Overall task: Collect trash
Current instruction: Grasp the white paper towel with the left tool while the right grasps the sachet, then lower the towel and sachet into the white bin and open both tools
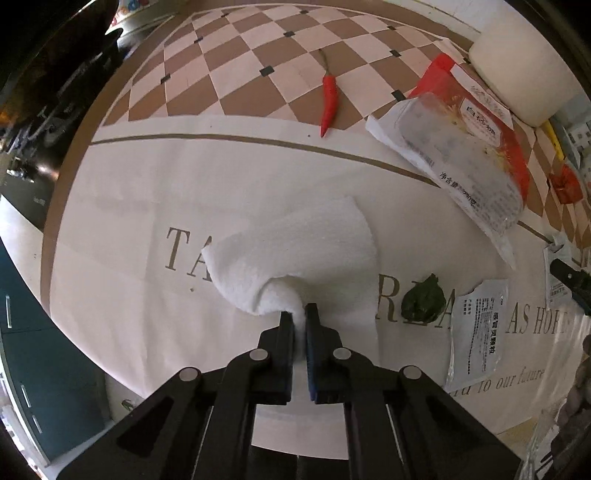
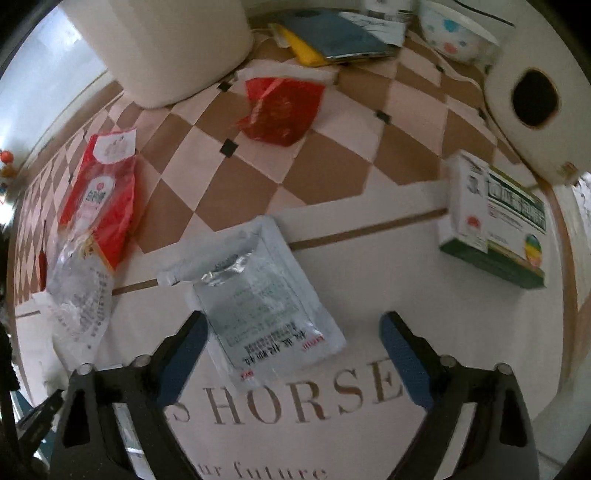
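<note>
My left gripper (image 1: 300, 310) is shut on a white paper towel (image 1: 295, 254), pinching its near edge over the tablecloth (image 1: 147, 184). A red chilli (image 1: 328, 99), a red and clear sugar bag (image 1: 465, 147), a dark green crumpled scrap (image 1: 423, 299) and a torn silver sachet (image 1: 476, 328) lie around it. My right gripper (image 2: 291, 328) is open, its fingers either side of the near end of a torn silver sachet (image 2: 258, 291). A red wrapper (image 2: 280, 107) and the sugar bag (image 2: 99, 206) lie beyond it.
A white bin stands at the far side (image 1: 521, 62), seen also in the right wrist view (image 2: 166, 44). A green and white medicine box (image 2: 495, 225), a tissue roll (image 2: 532, 92), a patterned bowl (image 2: 454, 33) and a phone (image 2: 340, 40) are at the back right.
</note>
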`<state>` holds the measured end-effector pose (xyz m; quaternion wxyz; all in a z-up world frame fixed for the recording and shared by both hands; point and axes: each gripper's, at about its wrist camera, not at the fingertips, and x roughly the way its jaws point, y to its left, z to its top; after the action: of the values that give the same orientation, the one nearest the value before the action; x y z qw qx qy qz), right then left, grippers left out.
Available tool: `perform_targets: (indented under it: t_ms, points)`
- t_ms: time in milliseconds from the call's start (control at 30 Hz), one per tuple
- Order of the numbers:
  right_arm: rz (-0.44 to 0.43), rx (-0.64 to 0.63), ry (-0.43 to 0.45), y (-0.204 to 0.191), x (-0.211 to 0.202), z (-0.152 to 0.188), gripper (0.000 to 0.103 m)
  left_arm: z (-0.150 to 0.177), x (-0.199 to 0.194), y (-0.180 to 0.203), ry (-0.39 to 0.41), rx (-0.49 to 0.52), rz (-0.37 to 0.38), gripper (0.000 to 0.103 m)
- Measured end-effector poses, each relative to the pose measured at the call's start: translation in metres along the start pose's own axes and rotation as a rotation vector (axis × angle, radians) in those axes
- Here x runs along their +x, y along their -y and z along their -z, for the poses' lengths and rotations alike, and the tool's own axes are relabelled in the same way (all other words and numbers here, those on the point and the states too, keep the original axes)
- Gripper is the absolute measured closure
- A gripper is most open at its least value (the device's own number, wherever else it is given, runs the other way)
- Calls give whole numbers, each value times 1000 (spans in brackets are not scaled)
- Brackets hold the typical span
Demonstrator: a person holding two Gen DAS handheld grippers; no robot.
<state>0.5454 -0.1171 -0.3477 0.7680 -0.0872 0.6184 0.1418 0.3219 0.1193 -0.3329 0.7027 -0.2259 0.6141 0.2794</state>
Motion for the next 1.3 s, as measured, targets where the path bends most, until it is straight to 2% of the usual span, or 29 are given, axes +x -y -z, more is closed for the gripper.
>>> perform_targets:
  t_ms: [67,133,200,300,333,433,600,767,1033,1300]
  points:
    - [32,-52,22,-10,0,0,28,1,-5,2,14,4,-9,100]
    - [49,-96,48,-19,-2,1,50,1,-12,3,33,6,-21,100]
    - [59,-112,61,-23,-4,3,59,2,-18,0,48,6,-30,100]
    - [64,-124,77,-25,-5,5,84,3,-28,1,73,9,-47,100]
    - [63,-128,78,-24,-7,8,90,1,-32,2,80,11,-52,100]
    - [44,-128,86,-26,-12,16,99,8,-41,6,101,16,-64,100]
    - [10,-133,108,-34,-27,32,101,29,-61,16,145,26,-68,100]
    - [-35,-143,131,-42,-45,44,101,34,-82,16,194,33,-60,101]
    - [-111,-170,183,-57,-85,57,102,35,-118,-14,310,54,-39,101]
    - [-171,-187,252,-81,-141,96,102,72,-167,-50,418,65,18,101]
